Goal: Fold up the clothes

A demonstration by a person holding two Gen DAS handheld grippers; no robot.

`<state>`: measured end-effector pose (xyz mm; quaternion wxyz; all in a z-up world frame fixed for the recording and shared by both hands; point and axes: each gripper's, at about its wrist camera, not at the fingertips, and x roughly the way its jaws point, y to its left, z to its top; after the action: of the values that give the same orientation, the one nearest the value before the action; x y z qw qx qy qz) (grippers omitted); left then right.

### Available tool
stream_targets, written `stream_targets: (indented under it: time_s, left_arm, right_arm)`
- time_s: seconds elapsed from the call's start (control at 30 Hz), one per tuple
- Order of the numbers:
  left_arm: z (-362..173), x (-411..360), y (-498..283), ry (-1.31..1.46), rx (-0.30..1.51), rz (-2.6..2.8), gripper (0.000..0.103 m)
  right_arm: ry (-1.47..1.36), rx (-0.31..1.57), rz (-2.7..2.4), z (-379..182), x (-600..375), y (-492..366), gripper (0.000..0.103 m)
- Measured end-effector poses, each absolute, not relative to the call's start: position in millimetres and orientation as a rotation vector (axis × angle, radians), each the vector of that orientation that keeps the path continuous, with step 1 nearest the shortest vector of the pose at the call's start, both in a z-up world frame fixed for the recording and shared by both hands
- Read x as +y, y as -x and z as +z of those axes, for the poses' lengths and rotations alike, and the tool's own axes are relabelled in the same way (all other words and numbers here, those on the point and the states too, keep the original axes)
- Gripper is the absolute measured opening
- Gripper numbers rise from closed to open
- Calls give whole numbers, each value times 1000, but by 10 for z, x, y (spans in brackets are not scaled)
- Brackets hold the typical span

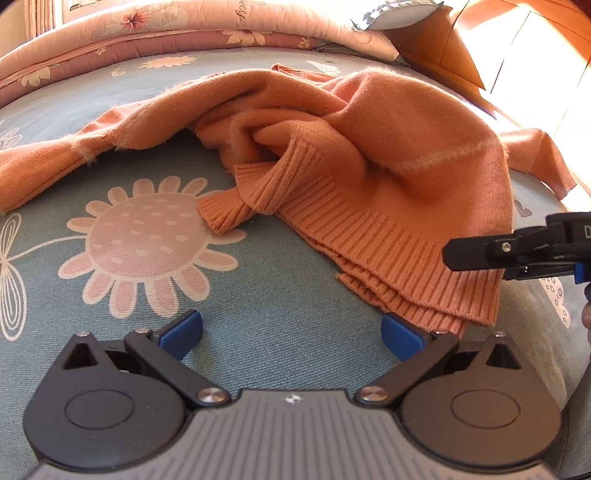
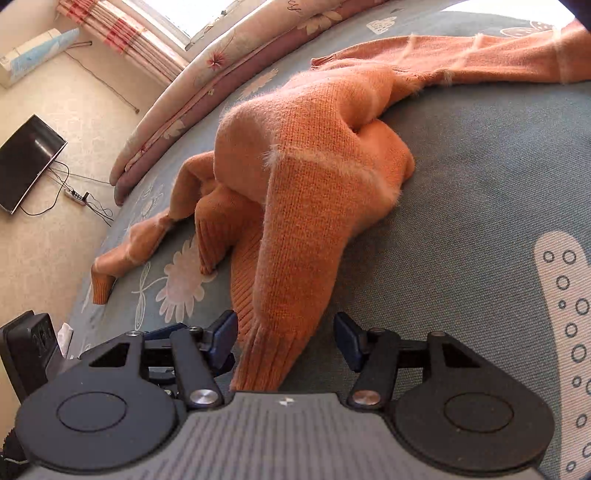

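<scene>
An orange knit sweater [image 1: 388, 147] lies crumpled on the blue-grey flowered bed sheet [image 1: 258, 288]. One sleeve [image 1: 55, 158] stretches out to the left, and the ribbed hem [image 1: 388, 251] faces me. My left gripper [image 1: 293, 334] hovers open over bare sheet, just short of the hem's near corner, holding nothing. The right gripper [image 1: 480, 254] comes in from the right edge beside the hem. In the right wrist view the right gripper [image 2: 286, 338] is open, with the sweater's [image 2: 303, 147] ribbed hem corner [image 2: 269, 354] lying between its blue pads [image 2: 225, 336].
A folded pink floral quilt [image 1: 184, 33] and a pillow [image 1: 399, 11] lie along the far side of the bed. Wooden furniture [image 1: 480, 44] stands at the back right. Past the bed's edge are the floor, a dark screen [image 2: 29, 162], a power strip [image 2: 75, 195] and curtains [image 2: 122, 29].
</scene>
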<state>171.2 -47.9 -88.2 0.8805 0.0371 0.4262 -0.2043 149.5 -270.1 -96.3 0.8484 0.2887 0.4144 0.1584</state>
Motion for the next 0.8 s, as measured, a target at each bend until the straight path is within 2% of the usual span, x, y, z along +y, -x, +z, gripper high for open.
stream_targets:
  time_s: [0.03, 0.07, 0.2, 0.63, 0.8]
  left_arm:
    - [-878, -472, -1711, -73, 888, -428, 102]
    - [-874, -461, -1712, -68, 889, -431, 102]
    - [-854, -416, -1711, -37, 901, -443, 102]
    - [-812, -354, -1674, -17, 945, -446, 102]
    - [-810, -314, -1665, -5, 952, -457, 102]
  right_arm:
    - [-598, 869, 334, -973, -2666, -1513, 42]
    - [-573, 867, 329, -960, -2627, -1518, 25]
    - [-492, 822, 331, -721, -2629, -1430, 17]
    - [-276, 600, 333, 524, -3118, -970, 15]
    - [-212, 719, 218, 243, -3293, -1092, 19]
